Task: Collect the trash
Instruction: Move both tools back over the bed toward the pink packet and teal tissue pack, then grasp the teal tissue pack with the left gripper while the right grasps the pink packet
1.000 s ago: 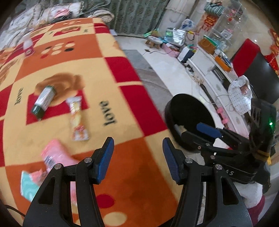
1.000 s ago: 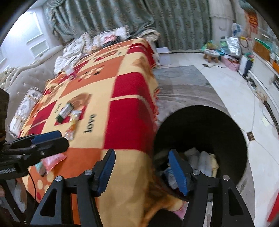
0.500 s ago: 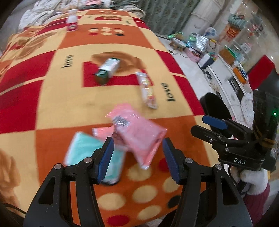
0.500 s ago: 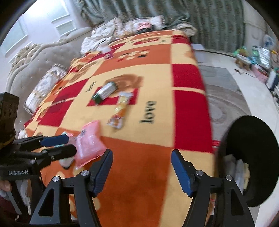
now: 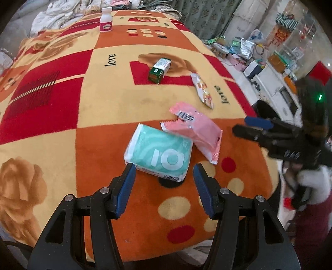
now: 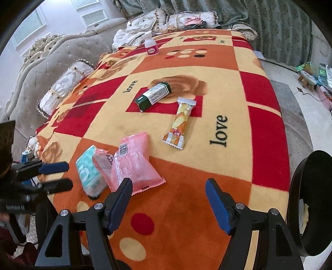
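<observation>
On the patterned blanket [image 5: 62,124] lie a teal tissue pack [image 5: 159,153], a pink wrapper [image 5: 197,133] partly over it, an orange snack wrapper [image 5: 202,91], a green carton [image 5: 160,70] and a white bottle [image 5: 106,19]. My left gripper [image 5: 164,187] is open and empty, just short of the teal pack. My right gripper [image 6: 169,205] is open and empty, its left finger by the pink wrapper [image 6: 132,164]. The teal pack [image 6: 89,172], snack wrapper [image 6: 179,122], carton [image 6: 153,95] and bottle [image 6: 150,46] show in the right wrist view.
A black trash bin [image 6: 309,203] with trash inside stands on the floor off the blanket's right edge. A grey sofa [image 6: 51,62] with cushions runs along the left. Cluttered shelves and bags [image 5: 269,52] line the far wall.
Both grippers have swung away from the bin and over the blanket. The left gripper now faces the teal pack and the right gripper nears the pink wrapper. Both stayed open.
</observation>
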`<state>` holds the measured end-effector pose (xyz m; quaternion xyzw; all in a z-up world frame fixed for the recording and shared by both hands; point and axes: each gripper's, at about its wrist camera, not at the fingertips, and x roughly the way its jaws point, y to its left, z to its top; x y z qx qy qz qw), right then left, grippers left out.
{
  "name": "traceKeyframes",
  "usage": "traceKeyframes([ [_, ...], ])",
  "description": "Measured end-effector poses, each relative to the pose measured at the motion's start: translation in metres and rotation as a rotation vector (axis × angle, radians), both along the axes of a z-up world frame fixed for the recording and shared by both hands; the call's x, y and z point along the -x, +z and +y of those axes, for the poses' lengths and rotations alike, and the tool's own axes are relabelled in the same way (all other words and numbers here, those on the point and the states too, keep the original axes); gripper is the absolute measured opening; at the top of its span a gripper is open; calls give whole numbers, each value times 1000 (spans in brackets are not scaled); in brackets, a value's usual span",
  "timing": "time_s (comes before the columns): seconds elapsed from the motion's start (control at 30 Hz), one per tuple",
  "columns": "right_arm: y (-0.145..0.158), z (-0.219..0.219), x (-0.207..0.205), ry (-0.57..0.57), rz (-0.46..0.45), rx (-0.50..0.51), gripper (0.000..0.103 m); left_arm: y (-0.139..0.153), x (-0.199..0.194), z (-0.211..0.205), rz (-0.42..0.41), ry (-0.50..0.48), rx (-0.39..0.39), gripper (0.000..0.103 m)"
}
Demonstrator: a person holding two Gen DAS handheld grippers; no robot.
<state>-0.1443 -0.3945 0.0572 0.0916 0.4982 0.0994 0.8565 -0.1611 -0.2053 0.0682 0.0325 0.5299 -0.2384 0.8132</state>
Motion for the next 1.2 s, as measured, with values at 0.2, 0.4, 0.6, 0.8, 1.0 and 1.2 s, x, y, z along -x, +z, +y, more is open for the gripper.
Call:
traceKeyframes([
  [0.2,5,5,-2,9,2,11,72,-22,3,-14,0,-10,-46,56],
  [0.4,4,18,-5,56,8,5,76,-18,-26,32,-29,109,-72,56],
  [0.6,-6,47,-12,158,27,1,81,-9,-49,81,-27,215,-55,56],
  [0.8,-17,70,-24,219,19,117,81,7,-42,85,-34,199,60,56],
  [1.0,-29,71,-32,213,16,106,70,4,-49,57,-16,149,84,57],
  [1.2,-23,52,-20,159,-5,109,48,-7,-63,30,-24,125,45,57],
])
